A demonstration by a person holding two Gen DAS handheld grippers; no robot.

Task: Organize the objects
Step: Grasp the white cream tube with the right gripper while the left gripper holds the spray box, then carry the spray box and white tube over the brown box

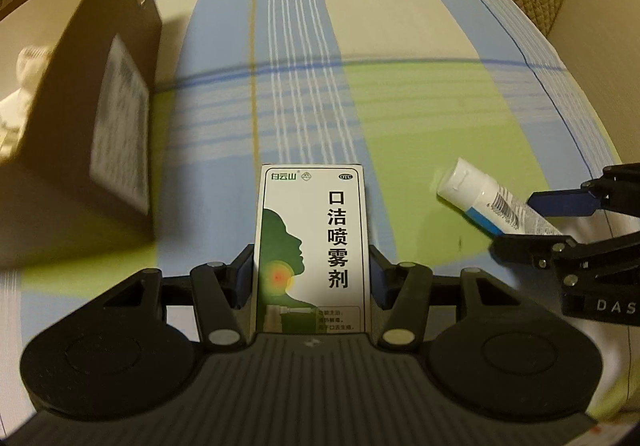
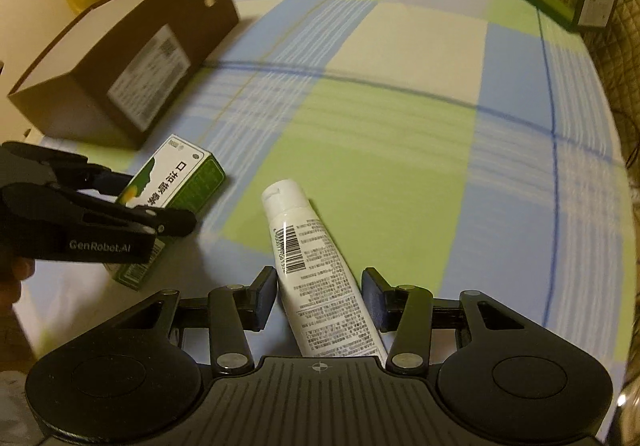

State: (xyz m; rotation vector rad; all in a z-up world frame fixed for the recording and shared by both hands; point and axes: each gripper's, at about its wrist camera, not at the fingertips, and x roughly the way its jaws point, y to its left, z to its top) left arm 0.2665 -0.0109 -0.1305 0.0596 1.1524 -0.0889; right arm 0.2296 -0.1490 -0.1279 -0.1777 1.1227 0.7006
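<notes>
Low in the centre of the left wrist view, the left gripper (image 1: 311, 278) is clamped on a white and green medicine carton (image 1: 312, 246), its blue pads pressed flat against the carton's two long sides. At the same spot in the right wrist view, the right gripper (image 2: 320, 298) has a white tube (image 2: 316, 266) between its pads. The left pad touches the tube; the right pad seems to sit against it or just beside it, so the grip looks taken but not certain.

Both things look raised off the checked tablecloth (image 1: 400, 93), though the pictures do not make this sure. At the upper left of each view stands an open brown cardboard box (image 2: 132, 85) with a white label on its side. Something pale lies inside it at the far left edge of the left view, too blurred to name. Other cartons stand along the top edge of the frame.

By my reading the picking up is done for these two items and the putting away is not: neither the carton nor the tube is over the box yet. If the box is the intended place, both still have to travel toward the upper left and be let go inside. No other loose items show on the cloth nearby.
</notes>
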